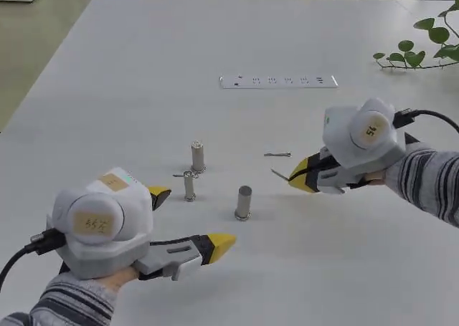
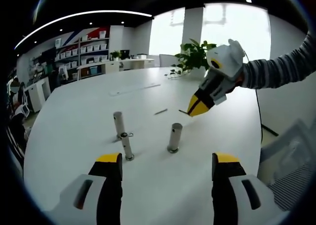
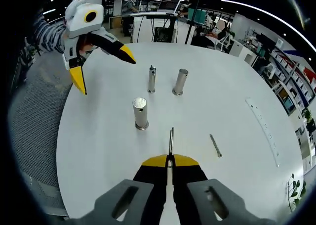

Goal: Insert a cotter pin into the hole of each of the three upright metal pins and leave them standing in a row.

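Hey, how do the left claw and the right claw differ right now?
The left claw is open and holds nothing; the right claw is shut on a cotter pin, which pokes out ahead. The left claw points at the three metal pins from the near side; the right claw is off to their right. Both have yellow tips.

Worktop (image 1: 129, 89): white, broad and matte, rounded at the ends in the gripper views.
Power strip (image 1: 278, 81): white and long, lying flat on the worktop with its row of sockets facing up.
Plant (image 1: 430, 46): green leafy stems reaching in over the worktop's far right edge.
Floor (image 1: 29, 32): pale, to the left of the worktop.
Shelves (image 2: 86, 49): against the far wall, stacked with white boxes.
Mesh chair (image 3: 32, 126): grey, just beside the worktop's edge.
Ceiling light (image 2: 84, 15): a long, bright curved strip.
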The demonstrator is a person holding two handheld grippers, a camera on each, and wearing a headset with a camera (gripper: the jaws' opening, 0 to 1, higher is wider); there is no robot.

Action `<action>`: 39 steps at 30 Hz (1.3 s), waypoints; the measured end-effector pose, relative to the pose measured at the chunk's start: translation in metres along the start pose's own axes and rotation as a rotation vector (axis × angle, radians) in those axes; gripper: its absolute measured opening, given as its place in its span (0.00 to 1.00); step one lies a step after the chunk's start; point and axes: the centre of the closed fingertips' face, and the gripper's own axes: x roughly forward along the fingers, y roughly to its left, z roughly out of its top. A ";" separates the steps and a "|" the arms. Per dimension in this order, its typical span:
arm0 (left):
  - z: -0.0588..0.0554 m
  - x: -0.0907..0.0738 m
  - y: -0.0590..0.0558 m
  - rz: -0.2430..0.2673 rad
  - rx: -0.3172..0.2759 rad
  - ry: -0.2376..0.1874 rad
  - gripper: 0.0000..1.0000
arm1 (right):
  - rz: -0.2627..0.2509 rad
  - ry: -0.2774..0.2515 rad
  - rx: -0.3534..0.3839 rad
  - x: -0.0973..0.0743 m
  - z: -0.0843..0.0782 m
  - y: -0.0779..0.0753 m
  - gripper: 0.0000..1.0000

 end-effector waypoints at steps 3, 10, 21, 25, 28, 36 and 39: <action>0.002 0.001 -0.006 -0.009 -0.001 0.003 0.67 | 0.013 0.002 -0.022 -0.002 -0.001 0.011 0.00; 0.004 0.004 -0.024 -0.053 -0.009 0.007 0.60 | 0.037 -0.002 -0.067 -0.004 -0.001 0.033 0.00; 0.005 0.005 -0.038 -0.085 -0.074 -0.006 0.46 | 0.031 -0.056 -0.183 -0.006 0.022 0.060 0.00; 0.007 0.005 -0.042 -0.096 -0.089 -0.010 0.40 | 0.037 -0.067 -0.217 -0.006 0.026 0.066 0.00; 0.007 0.006 -0.046 -0.105 -0.112 -0.010 0.37 | 0.040 -0.075 -0.250 -0.007 0.030 0.072 0.00; 0.010 0.009 -0.054 -0.147 -0.175 -0.019 0.23 | 0.055 -0.096 -0.294 -0.009 0.041 0.083 0.00; 0.011 0.009 -0.057 -0.161 -0.200 -0.029 0.18 | 0.059 -0.106 -0.304 -0.009 0.045 0.086 0.00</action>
